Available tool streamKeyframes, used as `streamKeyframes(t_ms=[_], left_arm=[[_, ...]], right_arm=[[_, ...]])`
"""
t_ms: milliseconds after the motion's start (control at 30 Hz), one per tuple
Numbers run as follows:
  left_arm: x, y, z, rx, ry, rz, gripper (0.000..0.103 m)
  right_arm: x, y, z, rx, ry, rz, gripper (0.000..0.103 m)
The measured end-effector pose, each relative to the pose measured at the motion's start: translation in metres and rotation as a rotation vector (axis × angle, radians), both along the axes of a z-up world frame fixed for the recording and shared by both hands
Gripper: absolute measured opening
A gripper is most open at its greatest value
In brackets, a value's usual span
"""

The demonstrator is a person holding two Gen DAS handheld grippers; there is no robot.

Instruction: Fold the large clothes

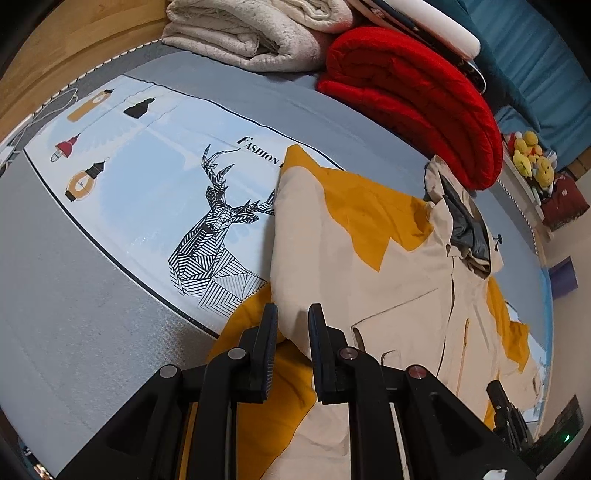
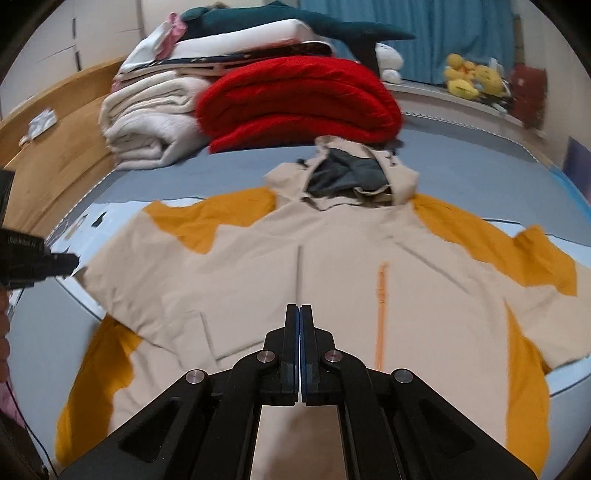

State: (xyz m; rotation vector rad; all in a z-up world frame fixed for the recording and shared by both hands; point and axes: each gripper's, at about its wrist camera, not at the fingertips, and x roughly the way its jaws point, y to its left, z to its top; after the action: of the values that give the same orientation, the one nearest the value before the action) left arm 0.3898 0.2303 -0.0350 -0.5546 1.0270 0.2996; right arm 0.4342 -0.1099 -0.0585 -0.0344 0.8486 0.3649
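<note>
Left claw (image 1: 291, 317) spread around a smooth cream-and-mustard jacket (image 2: 332, 266) fold; right claw (image 2: 299, 314) clenched, empty.

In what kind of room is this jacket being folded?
Most likely a bedroom. The jacket lies on a bed with a wooden frame, folded blankets are stacked at its far end, and plush toys sit before a blue curtain.

Left gripper (image 1: 291, 317) jaws stand apart; right gripper (image 2: 299, 314) jaws pressed together.

Wooden headboard (image 2: 62, 122), blue curtain (image 2: 443, 33)
</note>
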Motion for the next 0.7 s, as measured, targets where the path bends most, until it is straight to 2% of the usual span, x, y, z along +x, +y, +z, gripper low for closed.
streamKeyframes(t_ms=[67, 133, 200, 267, 400, 500, 667, 700], left_arm=[[-0.002, -0.001, -0.001, 0.003, 0.003, -0.001, 0.014], [-0.005, 0.003, -0.003, -0.007, 0.006, 0.015, 0.014], [-0.007, 0.008, -0.003, -0.012, 0.008, 0.029, 0.014], [-0.007, 0.012, -0.003, -0.015, 0.007, 0.035, 0.014], [-0.006, 0.018, -0.004, -0.029, 0.006, 0.034, 0.014], [-0.006, 0.021, -0.005, -0.042, 0.006, 0.029, 0.014], [-0.006, 0.021, -0.004, -0.052, 0.004, 0.016, 0.014], [-0.006, 0.022, -0.004, -0.055, 0.004, 0.017, 0.014]], right_arm=[[0.007, 0.005, -0.005, 0.018, 0.057, 0.016, 0.005], [0.007, 0.024, -0.010, 0.028, 0.075, 0.051, 0.012], [0.000, 0.045, -0.019, 0.015, 0.085, 0.110, 0.039], [-0.008, 0.073, -0.032, -0.040, 0.087, 0.191, 0.046], [-0.027, 0.113, -0.062, -0.161, 0.095, 0.308, 0.047], [-0.034, 0.129, -0.084, -0.301, 0.073, 0.347, 0.048], [-0.034, 0.135, -0.097, -0.359, 0.060, 0.354, 0.050], [-0.034, 0.136, -0.097, -0.366, 0.052, 0.350, 0.042]])
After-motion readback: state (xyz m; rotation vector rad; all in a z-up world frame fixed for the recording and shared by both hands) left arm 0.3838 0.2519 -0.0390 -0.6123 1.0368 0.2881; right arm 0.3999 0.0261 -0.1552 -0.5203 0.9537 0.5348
